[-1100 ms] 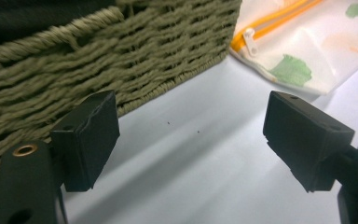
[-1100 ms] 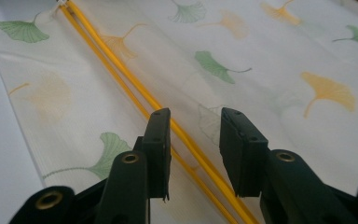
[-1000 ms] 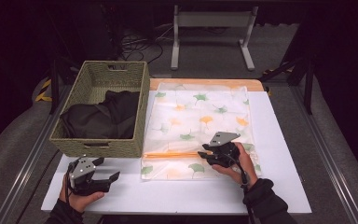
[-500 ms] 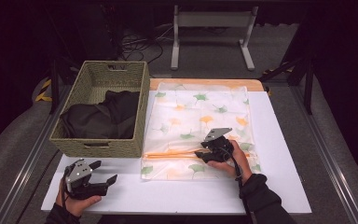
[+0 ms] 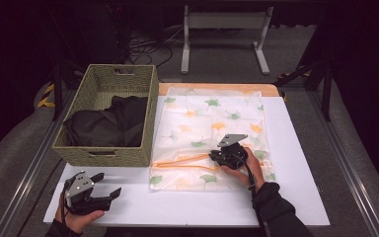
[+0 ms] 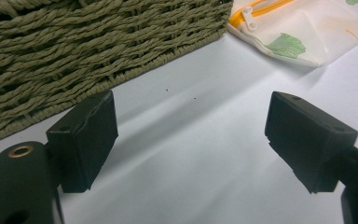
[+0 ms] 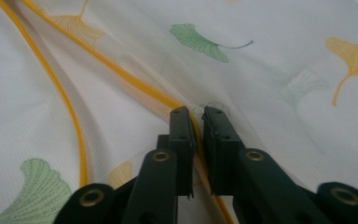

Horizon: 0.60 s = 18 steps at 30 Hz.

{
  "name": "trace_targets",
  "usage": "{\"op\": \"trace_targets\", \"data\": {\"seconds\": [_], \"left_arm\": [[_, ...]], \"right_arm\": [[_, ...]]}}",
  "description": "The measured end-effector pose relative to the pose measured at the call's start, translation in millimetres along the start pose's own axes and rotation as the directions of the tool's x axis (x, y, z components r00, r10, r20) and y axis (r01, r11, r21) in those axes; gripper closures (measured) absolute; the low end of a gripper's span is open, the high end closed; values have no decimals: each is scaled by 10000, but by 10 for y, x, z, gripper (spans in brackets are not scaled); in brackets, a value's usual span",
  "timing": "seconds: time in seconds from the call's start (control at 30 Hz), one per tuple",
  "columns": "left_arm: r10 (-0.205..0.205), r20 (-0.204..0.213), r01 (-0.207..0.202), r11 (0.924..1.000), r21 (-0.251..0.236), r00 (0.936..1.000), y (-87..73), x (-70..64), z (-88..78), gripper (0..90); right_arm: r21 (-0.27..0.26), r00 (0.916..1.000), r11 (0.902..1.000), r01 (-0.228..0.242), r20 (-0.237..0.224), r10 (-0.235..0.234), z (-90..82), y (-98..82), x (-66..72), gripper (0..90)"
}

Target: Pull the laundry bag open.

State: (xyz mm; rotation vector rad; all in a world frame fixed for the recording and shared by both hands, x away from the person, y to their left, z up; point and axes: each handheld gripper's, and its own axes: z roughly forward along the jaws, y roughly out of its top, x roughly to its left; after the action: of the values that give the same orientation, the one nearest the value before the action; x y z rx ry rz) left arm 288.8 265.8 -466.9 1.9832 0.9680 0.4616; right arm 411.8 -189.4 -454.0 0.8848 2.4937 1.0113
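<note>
While the mesh laundry bag (image 5: 212, 136) lay flat just right of the wicker basket (image 5: 109, 116), our right gripper (image 5: 216, 157) had just been closing and pinched the bag's upper orange zipper edge (image 7: 135, 84) between its jaws. That zipper ran crosswise, from the gripper toward the basket, so the opening lay to the gripper's left. Our left gripper (image 5: 109, 193), spread and holding nothing, rested in front of the basket, farther from the bag. From the right gripper view we saw fabric caught between the pads; from the left gripper view, the zipper pull (image 6: 249, 16) beside the basket's corner.
</note>
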Motion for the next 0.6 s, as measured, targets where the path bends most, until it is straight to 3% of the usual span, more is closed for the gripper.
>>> {"op": "trace_targets", "data": {"seconds": [0.07,0.33,0.5,0.6], "left_arm": [[54,-42,-54,10000,8,10000,-2,-4,-3,176],[170,7,-170,9999,1,9999,-13,-9,-29,177],[463,-300,-465,9989,-73,9985,18,10,-81,173],[504,-434,-521,9979,-389,9978,99,57,-145,162]], "right_arm": [[50,9999,9999,94,82,-94,-1,7,15,886],[-50,9981,9990,438,445,-435,-41,56,45,895],[-578,9964,9964,628,610,-592,-176,139,75,895],[-1053,9955,9922,663,737,-587,-298,200,98,895]]}}
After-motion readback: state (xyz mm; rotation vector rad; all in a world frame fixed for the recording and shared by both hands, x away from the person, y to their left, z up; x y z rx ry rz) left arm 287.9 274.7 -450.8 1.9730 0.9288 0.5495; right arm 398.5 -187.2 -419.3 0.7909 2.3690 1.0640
